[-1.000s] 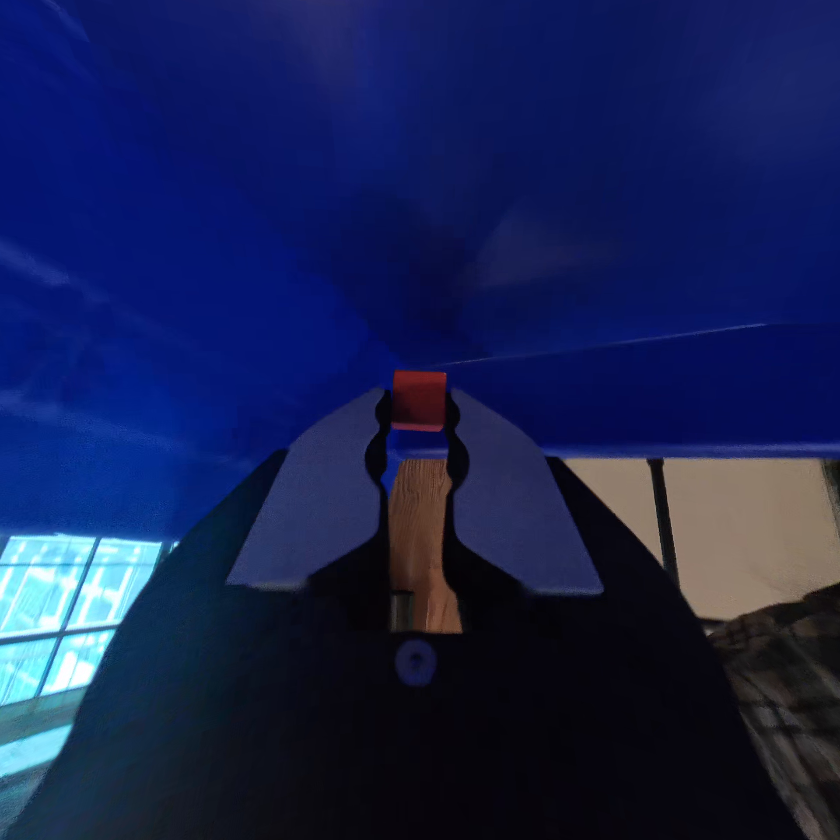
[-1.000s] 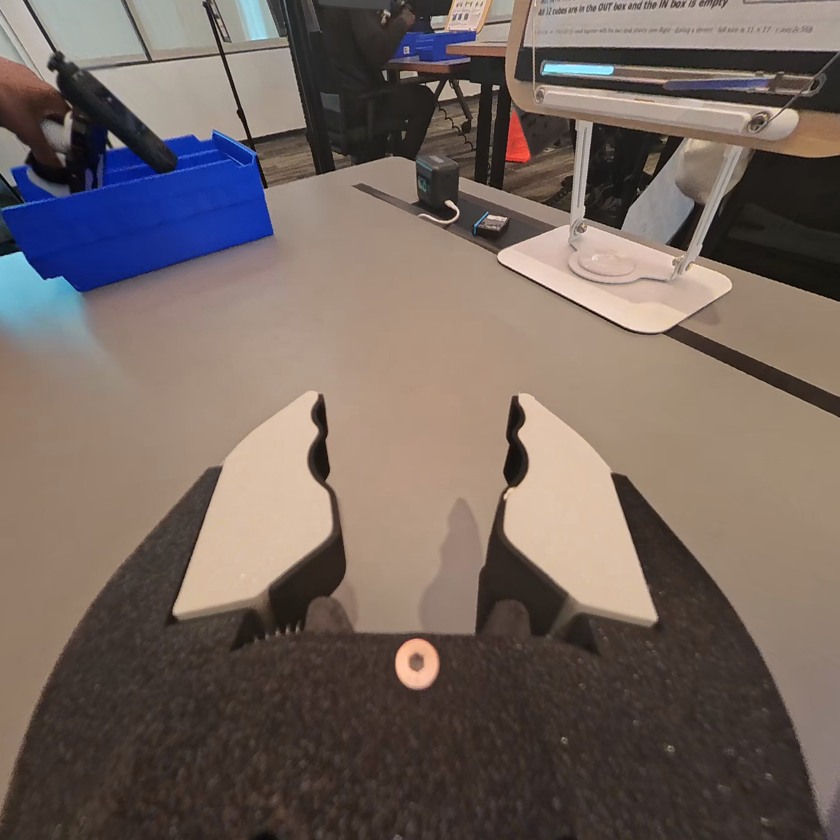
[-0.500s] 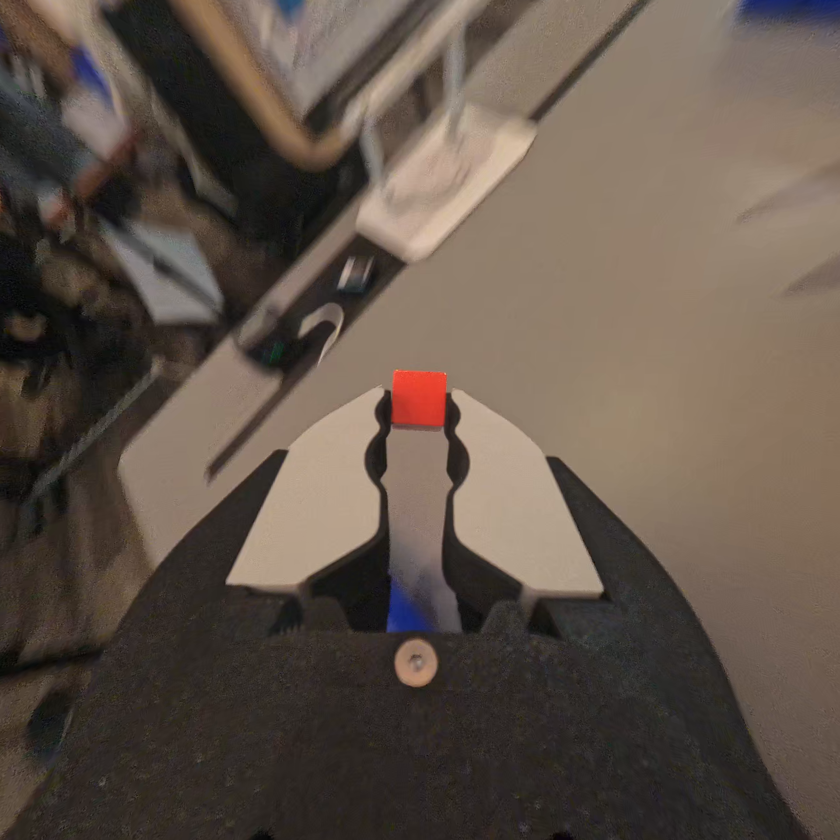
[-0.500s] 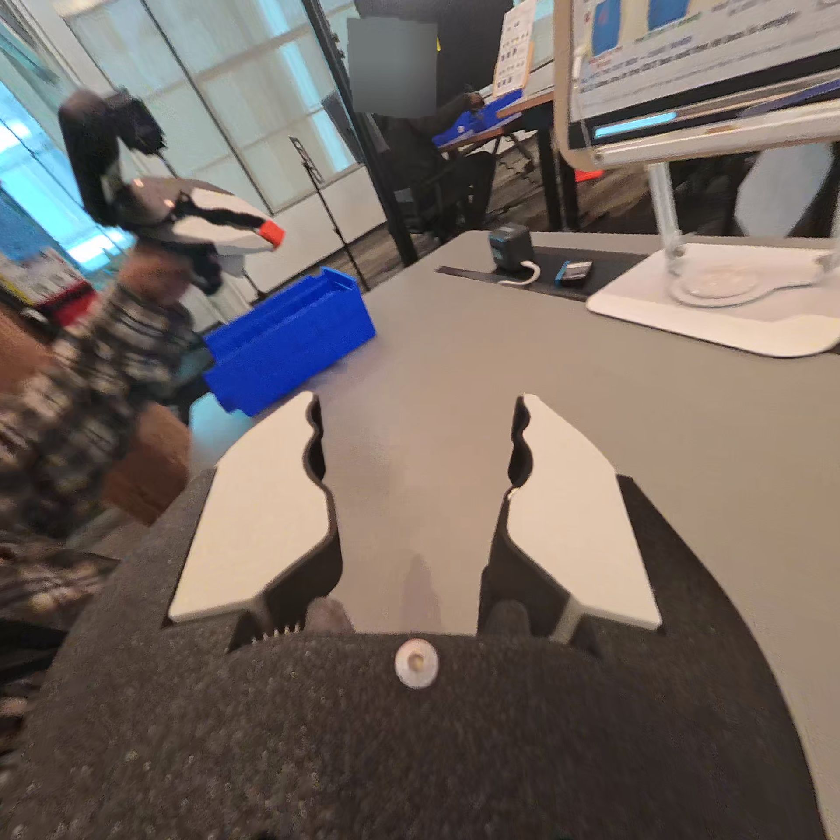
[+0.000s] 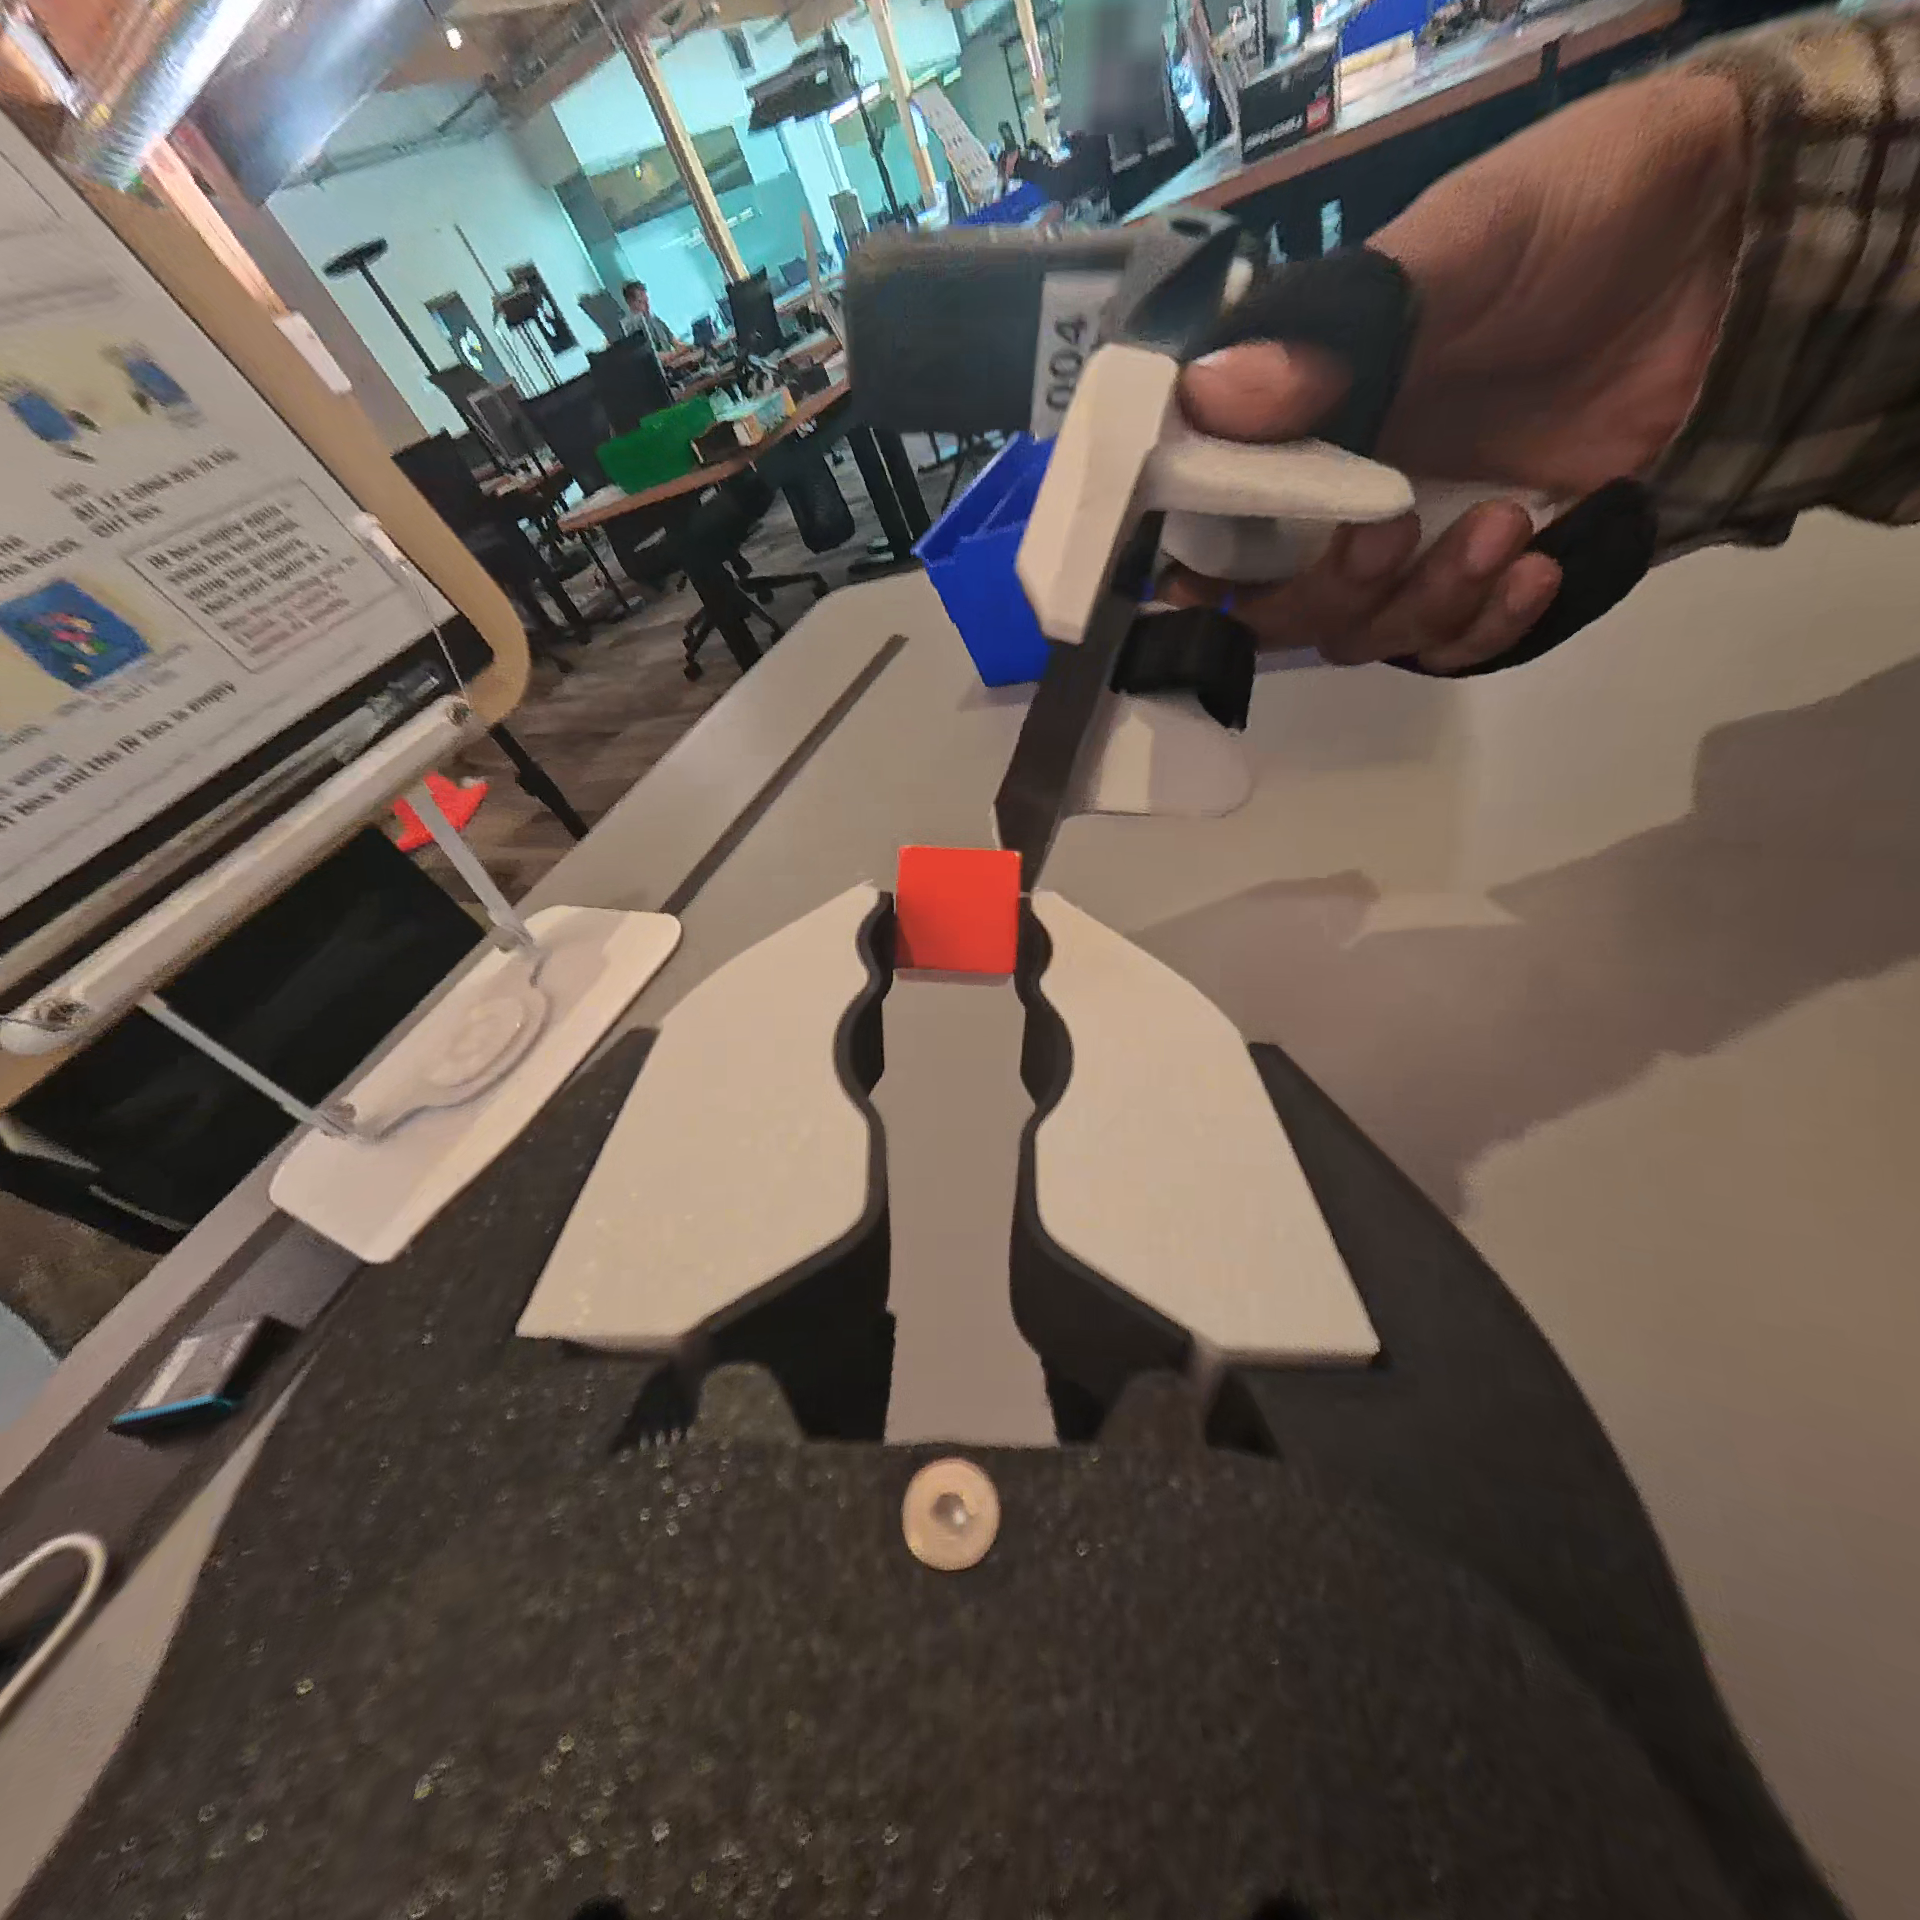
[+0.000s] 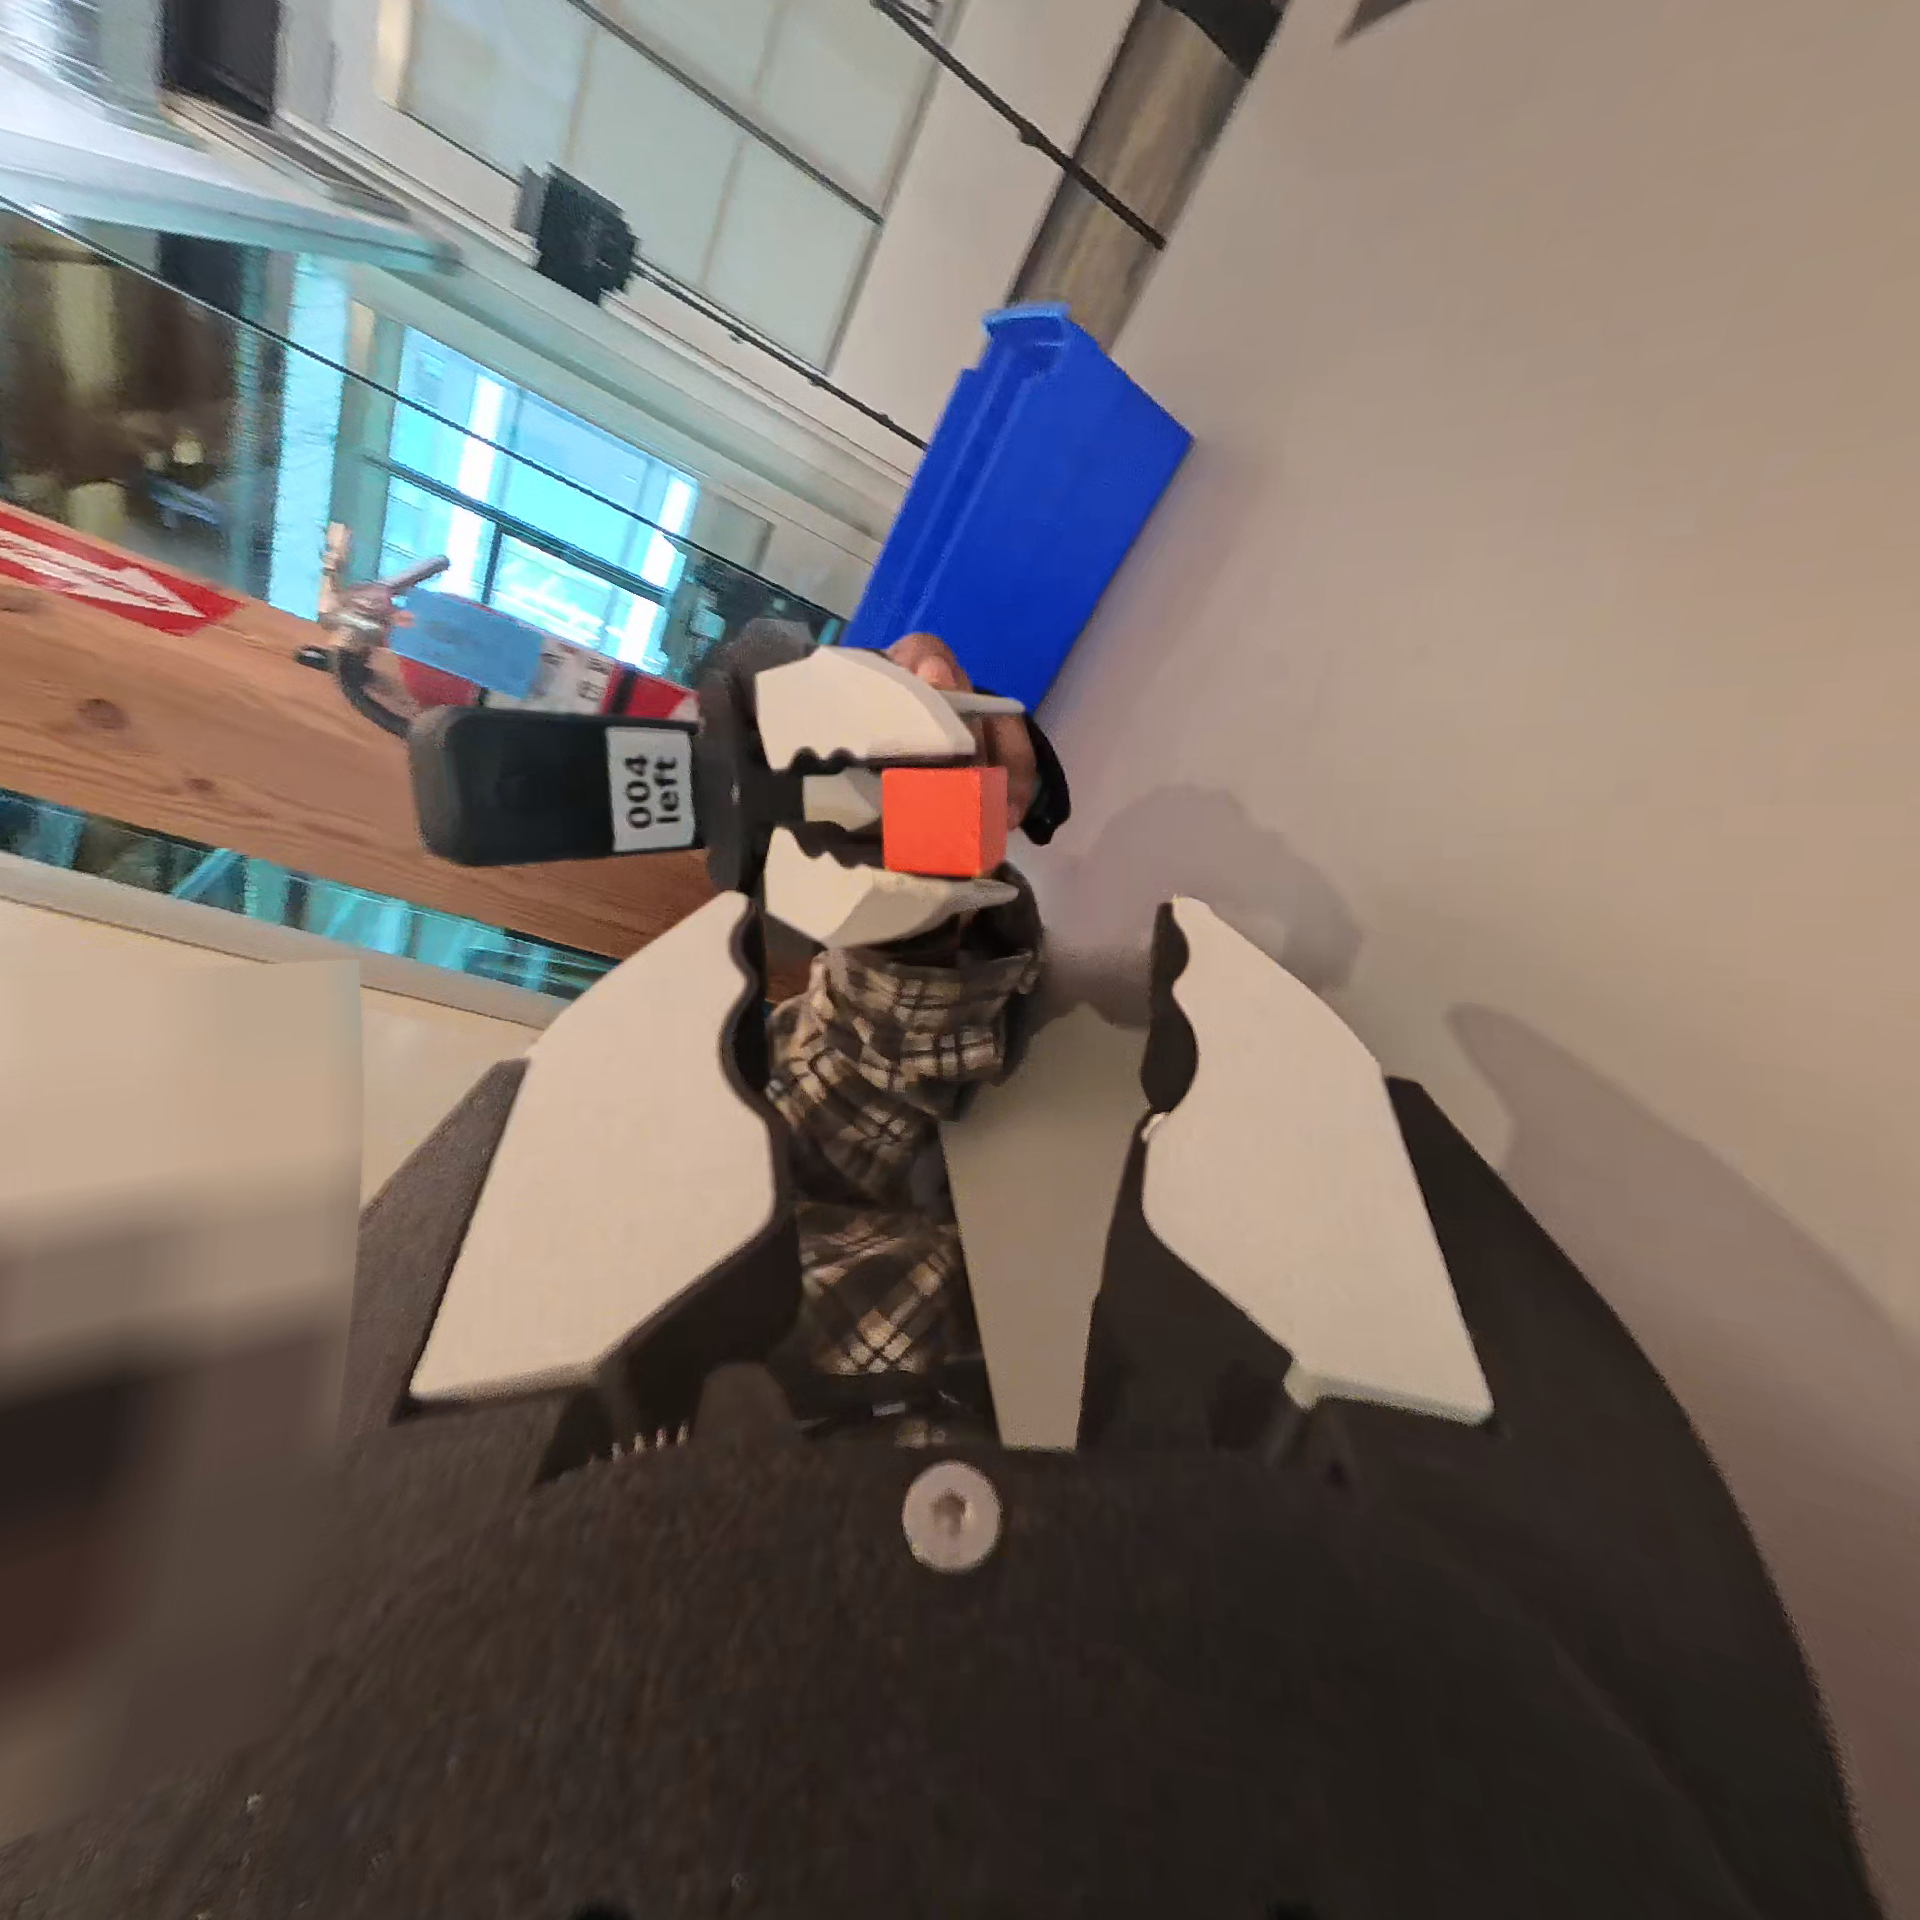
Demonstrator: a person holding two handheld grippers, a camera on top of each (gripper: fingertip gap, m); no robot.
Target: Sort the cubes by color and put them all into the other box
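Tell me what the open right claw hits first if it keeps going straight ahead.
Probably the left claw and its red cube, held just beyond the right claw. The blue box lies farther back; depth is unclear.

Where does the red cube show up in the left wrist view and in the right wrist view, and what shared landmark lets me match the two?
Left wrist view: the red cube sits centre frame, pinched at the left gripper fingertips.
Right wrist view: the red cube is just above centre, clamped in the left gripper facing the camera.
Shared landmark: a blue box on the grey table.
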